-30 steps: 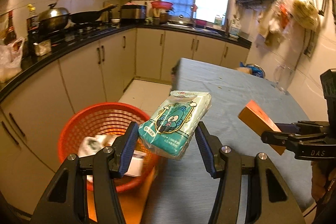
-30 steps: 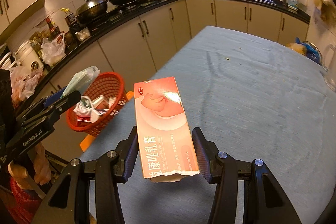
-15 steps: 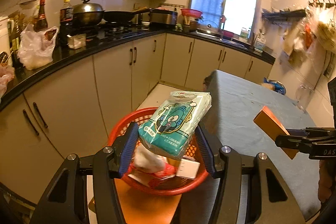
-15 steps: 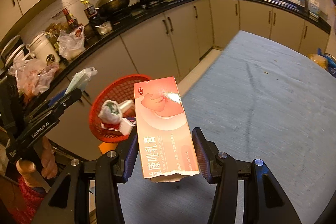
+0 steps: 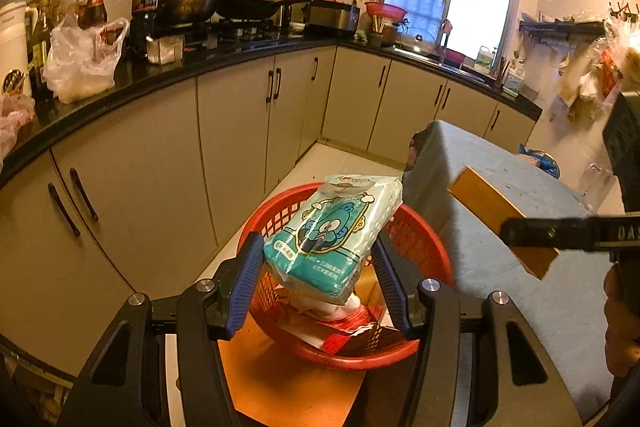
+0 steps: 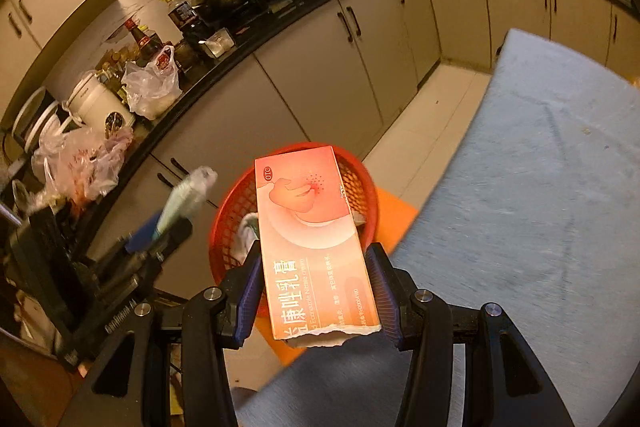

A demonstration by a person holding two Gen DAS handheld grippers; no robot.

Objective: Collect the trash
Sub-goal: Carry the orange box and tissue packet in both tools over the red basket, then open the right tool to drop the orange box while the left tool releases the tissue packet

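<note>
Left tool [image 5: 320, 259] is clamped on the tissue pack [image 5: 334, 233], held right over the red basket [image 5: 424, 239] on the floor beside the bench [image 5: 500, 171]. Soft, squishy and probably light, with slick film, so pinching its lower body seems right. Right tool [image 6: 314, 291] grips the box [image 6: 314, 247] by its torn-open end, also above the basket [image 6: 228, 215]. Thin card, so it'll crush if squeezed hard.

Count: one pack, one box, one basket, two tools. Basket already has maybe three or four bits of trash, hard to tell.
</note>
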